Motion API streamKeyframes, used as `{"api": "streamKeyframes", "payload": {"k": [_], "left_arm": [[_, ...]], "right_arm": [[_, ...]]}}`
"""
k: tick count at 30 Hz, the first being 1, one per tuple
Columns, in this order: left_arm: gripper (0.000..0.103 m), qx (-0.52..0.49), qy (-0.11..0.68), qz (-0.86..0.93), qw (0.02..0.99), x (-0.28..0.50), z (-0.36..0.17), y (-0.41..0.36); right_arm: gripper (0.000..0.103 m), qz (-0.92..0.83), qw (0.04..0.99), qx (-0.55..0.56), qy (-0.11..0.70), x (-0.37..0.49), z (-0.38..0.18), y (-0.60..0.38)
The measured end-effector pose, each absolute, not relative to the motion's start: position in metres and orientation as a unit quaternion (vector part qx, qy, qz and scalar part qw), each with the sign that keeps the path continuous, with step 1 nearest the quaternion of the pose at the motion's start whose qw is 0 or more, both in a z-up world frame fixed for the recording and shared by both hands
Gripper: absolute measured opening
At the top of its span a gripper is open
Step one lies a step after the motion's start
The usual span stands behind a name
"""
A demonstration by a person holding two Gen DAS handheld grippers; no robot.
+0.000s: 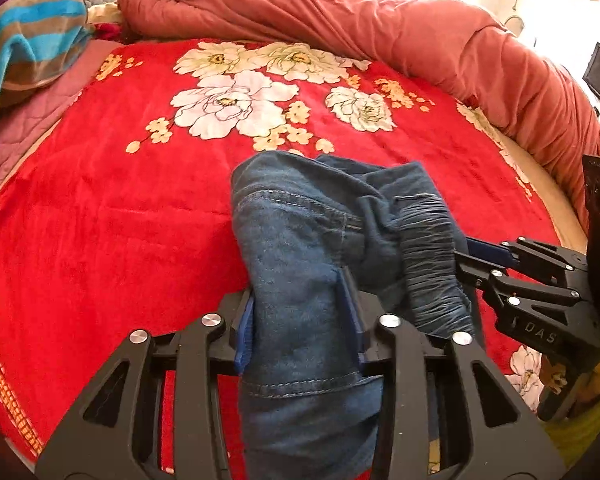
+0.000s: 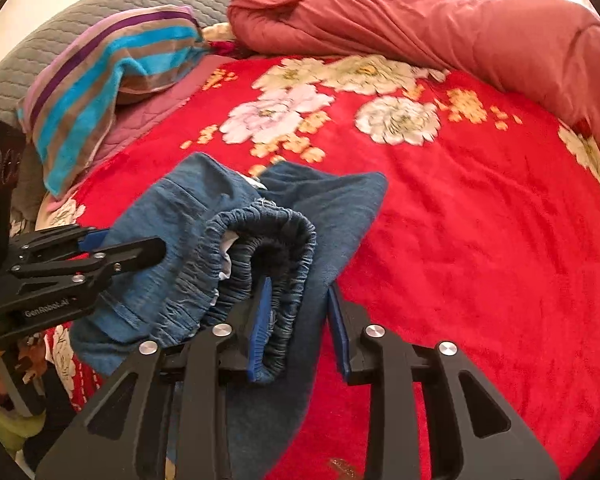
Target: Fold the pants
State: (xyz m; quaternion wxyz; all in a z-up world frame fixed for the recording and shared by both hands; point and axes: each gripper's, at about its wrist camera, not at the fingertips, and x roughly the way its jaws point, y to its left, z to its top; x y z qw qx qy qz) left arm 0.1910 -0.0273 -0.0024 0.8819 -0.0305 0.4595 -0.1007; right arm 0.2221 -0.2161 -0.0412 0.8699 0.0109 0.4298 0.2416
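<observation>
While the pants [image 1: 300, 248] lay bunched on the red flowered blanket [image 1: 100, 220], the left gripper [image 1: 300, 328] clasped a denim fold and the right gripper [image 2: 300, 320] clasped the elastic waistband [image 2: 276, 240].

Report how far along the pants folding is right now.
Done: the blue pants look doubled over at least once, bunched on the red floral blanket. In hand: the left gripper has denim between its pads, and the right gripper straddles the elastic waistband; whether either pinches tight is unclear. Left: the bundle is rumpled and partly lifted, so it probably needs laying flat, smoothing and a final fold.
</observation>
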Motion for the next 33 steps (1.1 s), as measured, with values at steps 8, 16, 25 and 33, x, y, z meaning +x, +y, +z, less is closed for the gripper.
{"api": "streamKeyframes", "payload": {"k": [8,16,25,33], "left_arm": [[0.045,-0.024,0.476,-0.092,0.874,0.193,-0.018,-0.027],[0.056,-0.033,0.472,-0.088,0.877,0.186,-0.015,-0.020],[0.086,-0.037,0.430,-0.087,0.898,0.143,0.020,-0.013],[0.093,-0.010,0.397,-0.083,0.914,0.093,0.041,-0.018]], "right_arm": [[0.057,0.197,0.863,0.018,0.465,0.230,-0.064,-0.227],[0.072,0.175,0.871,0.026,0.459,0.222,-0.060,-0.234],[0.098,0.182,0.905,0.030,0.383,0.164,-0.013,-0.250],[0.098,0.171,0.929,0.020,0.328,0.107,0.014,-0.255]]}}
